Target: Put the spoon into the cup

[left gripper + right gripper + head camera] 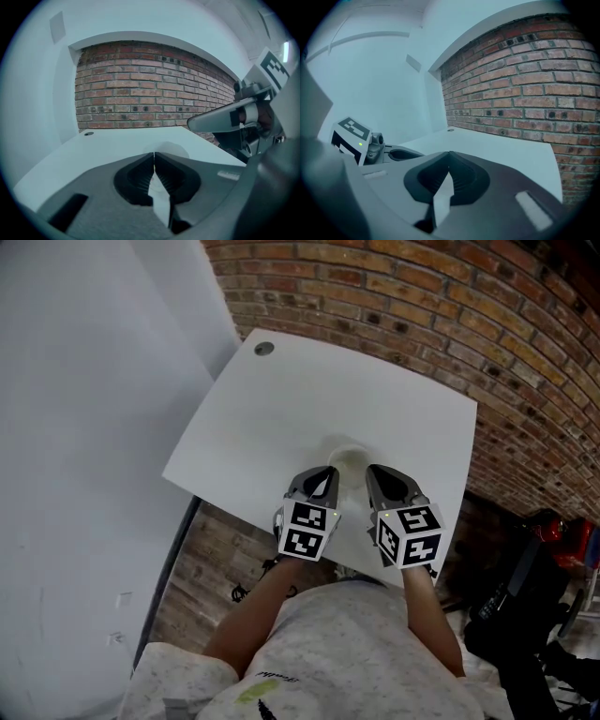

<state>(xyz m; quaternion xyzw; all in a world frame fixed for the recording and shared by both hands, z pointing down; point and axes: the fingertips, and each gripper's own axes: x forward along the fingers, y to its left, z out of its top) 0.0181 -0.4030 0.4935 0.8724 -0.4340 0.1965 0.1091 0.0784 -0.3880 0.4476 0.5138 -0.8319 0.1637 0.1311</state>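
A pale white cup [348,463] stands on the white table [281,418] near its front edge. It sits between and just beyond my two grippers. My left gripper [329,473] is to the cup's left, jaws shut with nothing between them. My right gripper [374,472] is to its right, also shut and empty. In the left gripper view the cup [172,149] shows faintly just past the closed left gripper [154,154], with the right gripper [220,120] alongside. The right gripper view shows its closed right gripper [449,167] and the left gripper [370,146] at the left. No spoon is visible in any view.
A brick wall [450,324] runs behind and to the right of the table. A white wall [84,427] is on the left. A small round hole [263,349] marks the table's far left corner. A black bag [525,606] and something red [562,531] lie on the floor at right.
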